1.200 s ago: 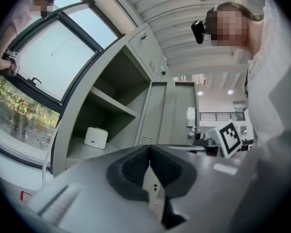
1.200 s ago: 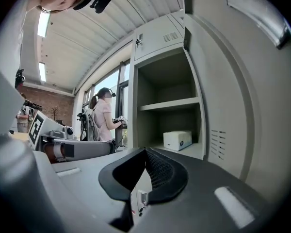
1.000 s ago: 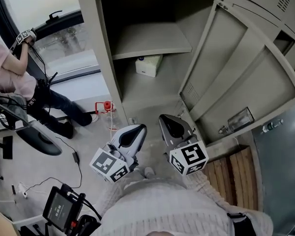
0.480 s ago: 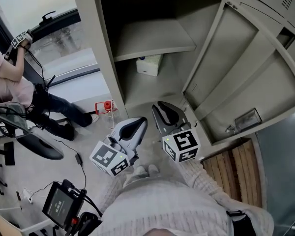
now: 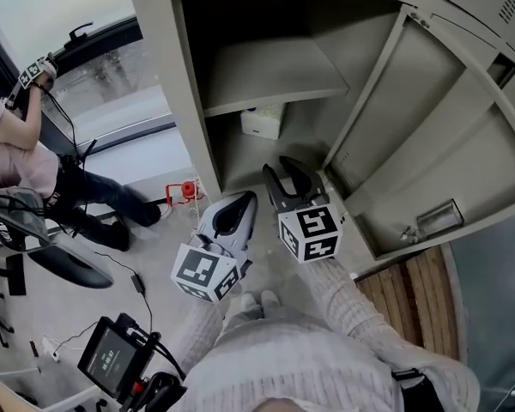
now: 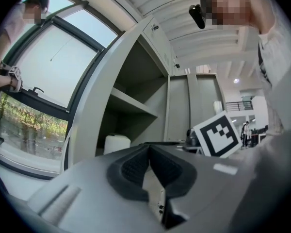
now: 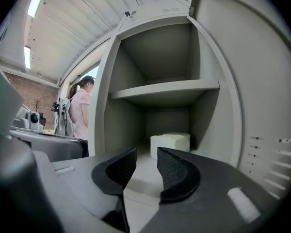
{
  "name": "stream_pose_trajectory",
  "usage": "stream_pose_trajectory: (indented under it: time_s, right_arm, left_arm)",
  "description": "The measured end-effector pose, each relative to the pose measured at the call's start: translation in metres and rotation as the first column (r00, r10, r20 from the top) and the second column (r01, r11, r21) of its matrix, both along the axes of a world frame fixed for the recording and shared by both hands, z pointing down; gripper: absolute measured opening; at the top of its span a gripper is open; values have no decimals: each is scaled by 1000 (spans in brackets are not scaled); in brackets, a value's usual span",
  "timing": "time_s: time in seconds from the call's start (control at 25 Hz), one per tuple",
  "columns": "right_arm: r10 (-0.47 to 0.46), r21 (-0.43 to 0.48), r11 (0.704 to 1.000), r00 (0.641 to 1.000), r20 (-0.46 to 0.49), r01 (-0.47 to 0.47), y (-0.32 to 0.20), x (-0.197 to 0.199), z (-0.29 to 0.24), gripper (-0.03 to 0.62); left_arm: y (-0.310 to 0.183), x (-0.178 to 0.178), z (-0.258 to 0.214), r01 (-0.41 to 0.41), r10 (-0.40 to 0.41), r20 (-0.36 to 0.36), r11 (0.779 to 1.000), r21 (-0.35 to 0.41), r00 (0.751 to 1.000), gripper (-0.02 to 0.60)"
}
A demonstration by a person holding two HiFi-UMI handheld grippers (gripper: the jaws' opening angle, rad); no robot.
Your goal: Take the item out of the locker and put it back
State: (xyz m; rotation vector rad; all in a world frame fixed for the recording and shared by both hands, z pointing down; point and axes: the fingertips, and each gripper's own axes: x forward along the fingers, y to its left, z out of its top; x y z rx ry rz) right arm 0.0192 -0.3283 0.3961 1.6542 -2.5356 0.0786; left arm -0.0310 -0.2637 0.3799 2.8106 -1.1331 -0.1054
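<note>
You are facing the grey locker (image 5: 159,58), its door (image 5: 429,144) hanging wide open on the locker's right side and its shelf (image 5: 266,75) crossing the upper part of the locker. You are holding the right gripper (image 5: 281,170) at the locker's mouth, pointing inward; its fingers (image 7: 172,171) have just been opening and are standing slightly apart, with nothing between them. The left gripper (image 5: 240,202) is hovering just outside the locker's front, its fingers (image 6: 136,166) pressing together, empty. The white box (image 5: 263,120) is sitting at the back of the locker's floor, under the shelf.
</note>
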Motion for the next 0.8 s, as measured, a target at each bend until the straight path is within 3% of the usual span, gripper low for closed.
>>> stream_pose_trajectory:
  time_s: [0.36, 0.68, 0.8]
  right_arm:
    - [87, 1, 996, 996, -5, -87, -51, 10, 0, 191]
    - [222, -42, 974, 975, -6, -222, -93, 13, 4, 389]
    - [252, -66, 965, 968, -6, -252, -103, 8, 7, 428]
  left_arm:
    - [-25, -1, -2, 98, -98, -25, 995, 8, 995, 8]
    - [-23, -3, -6, 89, -88, -27, 996, 12, 996, 8]
    - [-22, -10, -7, 99, -99, -25, 995, 16, 995, 8]
